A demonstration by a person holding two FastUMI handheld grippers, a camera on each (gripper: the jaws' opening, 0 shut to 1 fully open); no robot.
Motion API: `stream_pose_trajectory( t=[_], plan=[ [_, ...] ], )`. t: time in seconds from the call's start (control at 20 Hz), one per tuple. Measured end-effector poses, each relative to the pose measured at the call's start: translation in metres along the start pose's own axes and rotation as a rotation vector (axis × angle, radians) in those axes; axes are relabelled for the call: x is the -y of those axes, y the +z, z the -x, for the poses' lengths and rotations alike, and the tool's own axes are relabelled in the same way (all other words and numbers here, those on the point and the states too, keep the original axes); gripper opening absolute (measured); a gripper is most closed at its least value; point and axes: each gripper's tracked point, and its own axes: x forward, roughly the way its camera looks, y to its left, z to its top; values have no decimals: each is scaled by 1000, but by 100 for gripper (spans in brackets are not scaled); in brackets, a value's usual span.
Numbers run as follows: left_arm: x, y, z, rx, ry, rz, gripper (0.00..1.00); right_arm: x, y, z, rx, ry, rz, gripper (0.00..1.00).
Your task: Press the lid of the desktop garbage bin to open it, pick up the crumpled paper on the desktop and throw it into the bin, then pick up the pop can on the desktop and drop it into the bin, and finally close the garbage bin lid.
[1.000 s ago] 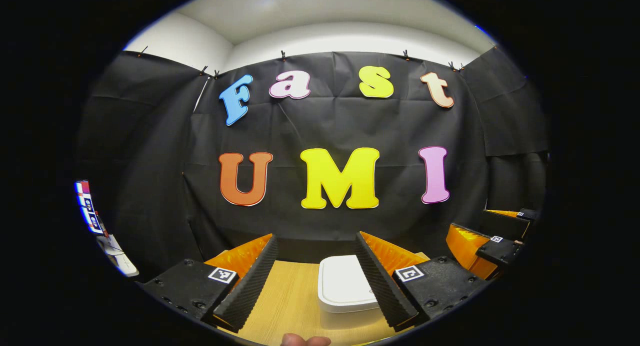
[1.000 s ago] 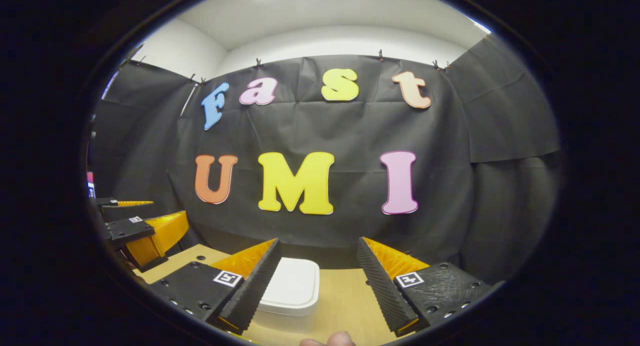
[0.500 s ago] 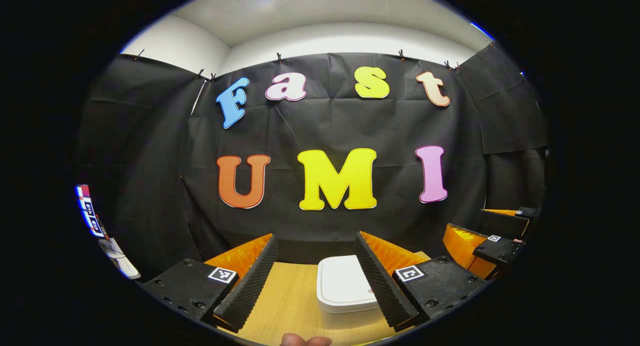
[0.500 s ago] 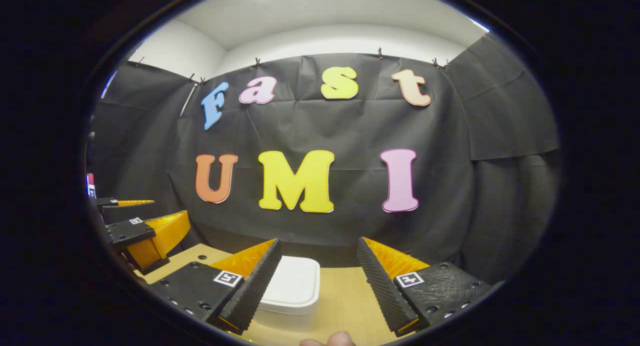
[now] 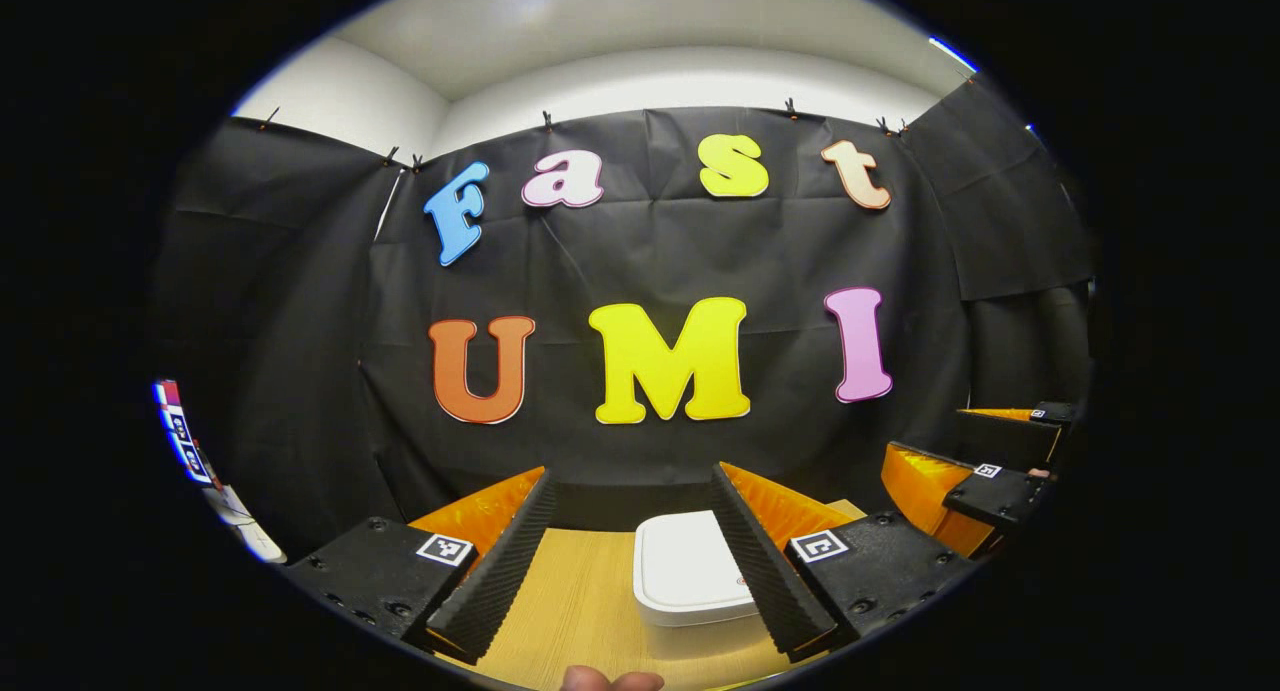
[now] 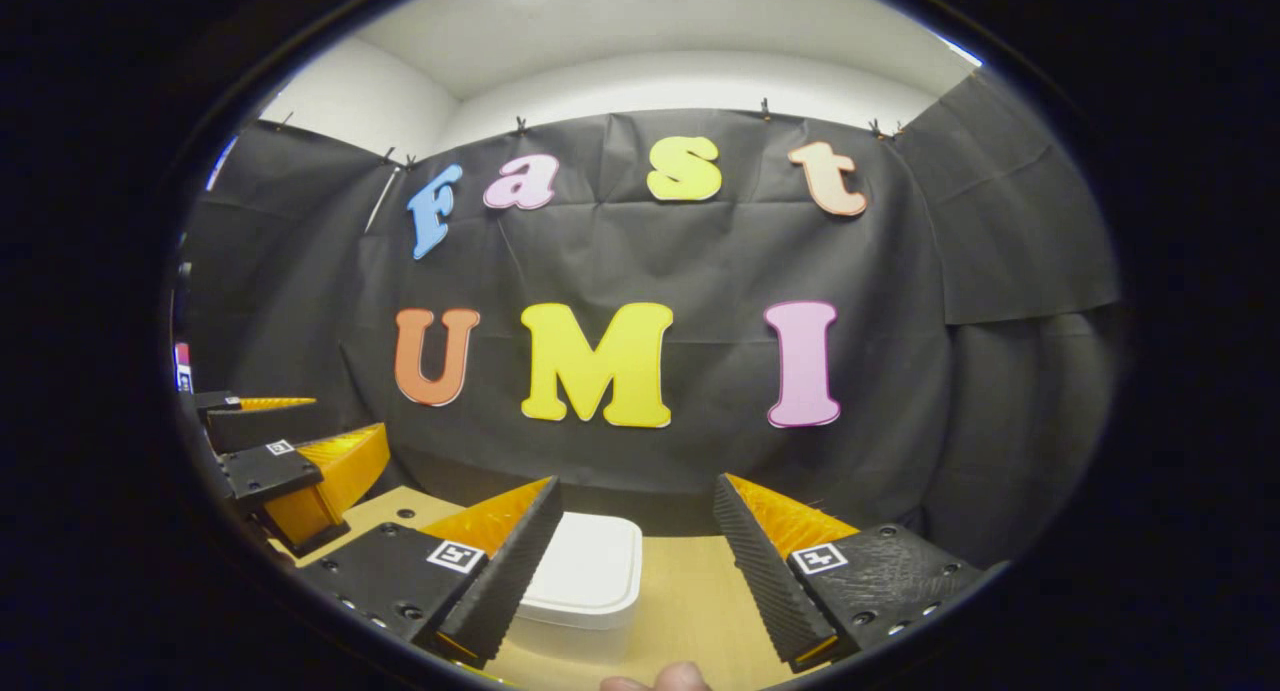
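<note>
A white garbage bin (image 5: pixel 688 571) with its lid down stands on the wooden desktop (image 5: pixel 580 611), ahead of my left gripper (image 5: pixel 632 481), partly behind that gripper's right finger. In the right gripper view the same bin (image 6: pixel 588 576) sits ahead and left, partly behind the left finger of my right gripper (image 6: pixel 634 491). Both grippers are open, held above the desk with nothing between their fingers. The right gripper (image 5: pixel 985 476) appears at the right edge of the left gripper view. The left gripper (image 6: pixel 285 461) appears at the left edge of the right gripper view.
Black cloth walls close the booth behind the desk and on both sides. A fingertip (image 5: pixel 610 680) of the holding hand peeks in at the bottom of each view. The desktop (image 6: pixel 700 611) runs right of the bin.
Both views have shifted only slightly; the left gripper has drifted a little to the right. The bin and the jaws' opening are unchanged.
</note>
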Motion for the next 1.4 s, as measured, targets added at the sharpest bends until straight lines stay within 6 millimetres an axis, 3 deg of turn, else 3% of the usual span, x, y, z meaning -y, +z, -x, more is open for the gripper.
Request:
stream_pose_trajectory(
  t=[0.45,0.5,1.4],
  plan=[
    [-2,2,1,4,3,1,99,-5,1,1,-1,5,-12,98],
    [-2,1,1,3,4,2,99,-6,0,1,-1,7,-11,93],
    [-8,1,3,2,13,1,99,-9,-1,4,2,5,-23,95]
  ],
)
